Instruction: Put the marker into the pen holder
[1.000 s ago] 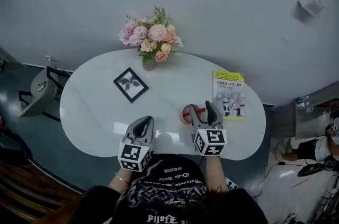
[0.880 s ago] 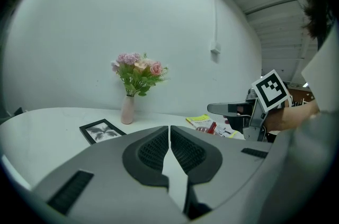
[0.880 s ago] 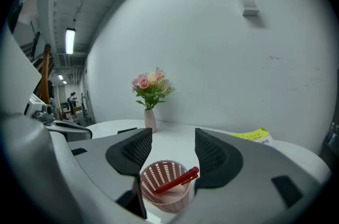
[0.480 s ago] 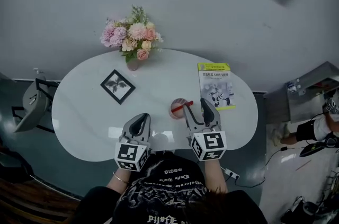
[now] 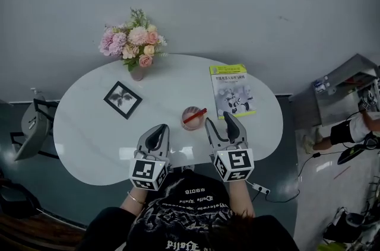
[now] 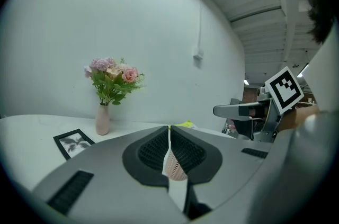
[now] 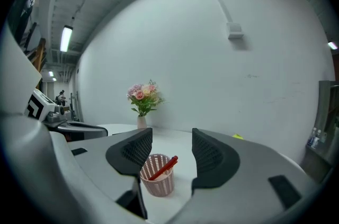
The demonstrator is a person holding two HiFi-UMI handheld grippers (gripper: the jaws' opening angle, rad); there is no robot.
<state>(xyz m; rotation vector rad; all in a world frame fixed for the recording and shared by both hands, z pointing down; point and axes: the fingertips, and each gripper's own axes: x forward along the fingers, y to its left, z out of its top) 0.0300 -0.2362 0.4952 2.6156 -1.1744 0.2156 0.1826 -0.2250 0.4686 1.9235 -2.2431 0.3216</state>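
Note:
A pink mesh pen holder point(image 5: 192, 119) stands on the white table point(image 5: 89, 125), and a red marker point(image 5: 195, 116) leans inside it with its tip over the rim. In the right gripper view the pen holder point(image 7: 157, 181) and marker point(image 7: 162, 167) sit just beyond the jaws. My right gripper point(image 5: 221, 123) is open and empty, a little to the right of the holder. My left gripper point(image 5: 157, 135) is shut with nothing in it, left of the holder; through its closed jaws only a sliver of the pen holder point(image 6: 175, 167) shows.
A vase of pink flowers point(image 5: 133, 45) stands at the table's far left. A black framed picture point(image 5: 123, 99) lies left of centre, and a yellow-green booklet point(image 5: 231, 89) lies at the right. The near table edge runs under both grippers.
The head camera has swung, so the table and its things slid left in view. The right gripper has drawn back from the pen holder, leaving the marker in it. The left gripper kept still.

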